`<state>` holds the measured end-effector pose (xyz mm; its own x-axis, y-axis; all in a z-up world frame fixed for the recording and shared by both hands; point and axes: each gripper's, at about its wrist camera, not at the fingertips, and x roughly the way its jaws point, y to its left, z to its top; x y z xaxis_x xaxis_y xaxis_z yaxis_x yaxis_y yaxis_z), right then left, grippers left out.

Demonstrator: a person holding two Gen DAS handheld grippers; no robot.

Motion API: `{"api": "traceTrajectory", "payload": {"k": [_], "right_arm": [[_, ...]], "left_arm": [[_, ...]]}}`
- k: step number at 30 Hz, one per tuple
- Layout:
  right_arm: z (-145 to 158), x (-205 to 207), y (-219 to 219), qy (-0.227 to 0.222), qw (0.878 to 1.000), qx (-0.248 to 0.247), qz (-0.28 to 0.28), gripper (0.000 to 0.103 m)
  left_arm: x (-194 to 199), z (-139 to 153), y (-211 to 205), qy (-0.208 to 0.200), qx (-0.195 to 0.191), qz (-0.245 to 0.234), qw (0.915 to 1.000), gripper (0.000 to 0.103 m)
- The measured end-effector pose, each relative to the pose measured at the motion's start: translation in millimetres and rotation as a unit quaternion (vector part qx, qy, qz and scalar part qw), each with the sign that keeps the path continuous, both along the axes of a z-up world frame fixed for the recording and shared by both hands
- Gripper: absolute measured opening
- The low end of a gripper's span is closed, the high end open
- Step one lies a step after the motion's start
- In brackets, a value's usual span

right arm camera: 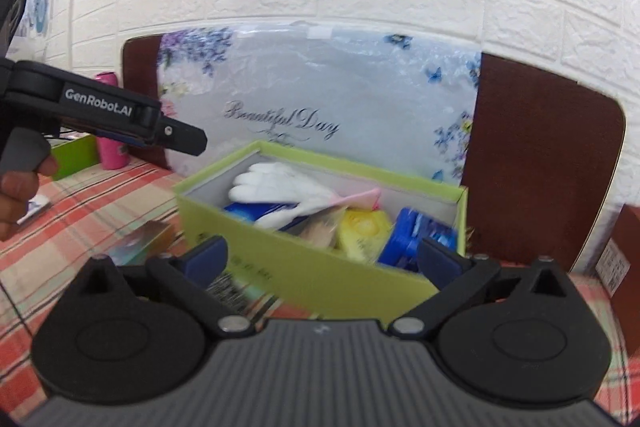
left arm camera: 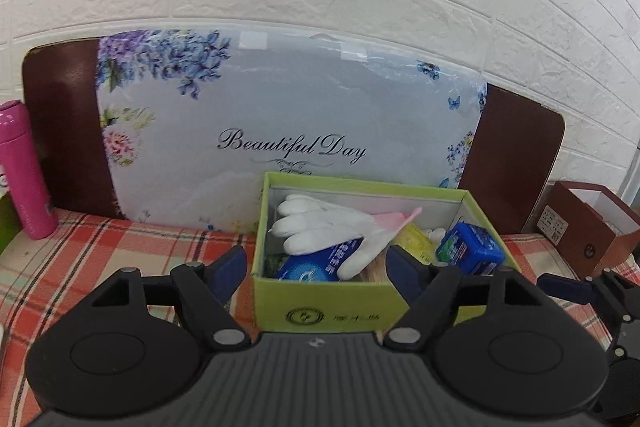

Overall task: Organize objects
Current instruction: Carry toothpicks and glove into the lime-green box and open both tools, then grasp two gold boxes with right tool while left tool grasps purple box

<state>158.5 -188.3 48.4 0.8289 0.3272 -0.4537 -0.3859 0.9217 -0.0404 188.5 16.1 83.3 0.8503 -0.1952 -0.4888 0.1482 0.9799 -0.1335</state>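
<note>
Box (left arm camera: 320, 307), green and lidless, sits on the plaid-covered desk (left arm camera: 100, 247), holding a white glove (left arm camera: 320, 227) and packets. My left claw (left arm camera: 316, 261) and right claw (right arm camera: 320, 255) both gape empty before it.

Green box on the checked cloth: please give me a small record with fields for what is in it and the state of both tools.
container: green box, lid off
contents: white glove on top, blue packet, yellow pack, blue tub
left tool: open, empty
right tool: open, empty
behind box: floral board against the wall
</note>
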Motion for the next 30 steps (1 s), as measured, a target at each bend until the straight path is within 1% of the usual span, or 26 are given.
{"api": "traceTrajectory", "payload": {"k": [4, 8, 10, 12, 14, 16, 19, 22, 23, 24, 25, 26, 27, 28, 29, 30], "right_arm": [[-10, -34, 12, 0.041, 0.999, 0.010, 0.030, 0.103], [-33, -61, 30, 0.088, 0.995, 0.019, 0.048, 0.103], [-46, -68, 39, 0.113, 0.992, 0.027, 0.047, 0.101], [-55, -67, 47, 0.138, 0.989, 0.041, 0.033, 0.101], [-60, -64, 55, 0.165, 0.984, 0.070, 0.020, 0.099], [-63, -61, 64, 0.181, 0.980, 0.086, 0.012, 0.099], [-66, -56, 80, 0.181, 0.981, 0.072, -0.010, 0.099], [-73, -47, 94, 0.185, 0.980, 0.060, -0.037, 0.099], [-75, -45, 97, 0.184, 0.981, 0.051, -0.044, 0.096], [-78, -44, 100, 0.176, 0.982, 0.040, -0.051, 0.084], [-80, -44, 100, 0.168, 0.984, 0.032, -0.054, 0.068], [-82, -44, 98, 0.168, 0.984, 0.032, -0.053, 0.065], [-83, -45, 93, 0.167, 0.984, 0.040, -0.050, 0.059], [-82, -45, 88, 0.167, 0.984, 0.043, -0.045, 0.057], [-82, -47, 84, 0.167, 0.984, 0.043, -0.038, 0.057], [-82, -48, 80, 0.168, 0.984, 0.041, -0.029, 0.057]], "left_arm": [[-29, -20, 14, 0.026, 0.000, 0.024, 0.9994, 0.080], [-50, -44, 31, 0.056, -0.007, 0.055, 0.9969, 0.080], [-52, -54, 38, 0.072, -0.008, 0.071, 0.9948, 0.080], [-51, -61, 43, 0.080, -0.010, 0.086, 0.9930, 0.080], [-46, -66, 44, 0.084, -0.009, 0.100, 0.9914, 0.080], [-37, -70, 44, 0.093, -0.011, 0.102, 0.9904, 0.080], [-23, -74, 41, 0.098, -0.016, 0.100, 0.9900, 0.080], [-9, -80, 36, 0.106, -0.004, 0.098, 0.9894, 0.080], [-4, -82, 35, 0.111, 0.003, 0.097, 0.9891, 0.080], [0, -85, 35, 0.116, 0.009, 0.097, 0.9885, 0.080], [4, -87, 37, 0.120, 0.012, 0.098, 0.9879, 0.080], [7, -90, 40, 0.124, 0.013, 0.098, 0.9874, 0.080], [9, -92, 43, 0.127, 0.013, 0.094, 0.9873, 0.076], [9, -94, 47, 0.131, 0.011, 0.088, 0.9874, 0.066], [10, -96, 51, 0.136, 0.002, 0.074, 0.9880, 0.060], [9, -97, 54, 0.142, -0.004, 0.064, 0.9879, 0.051]]}}
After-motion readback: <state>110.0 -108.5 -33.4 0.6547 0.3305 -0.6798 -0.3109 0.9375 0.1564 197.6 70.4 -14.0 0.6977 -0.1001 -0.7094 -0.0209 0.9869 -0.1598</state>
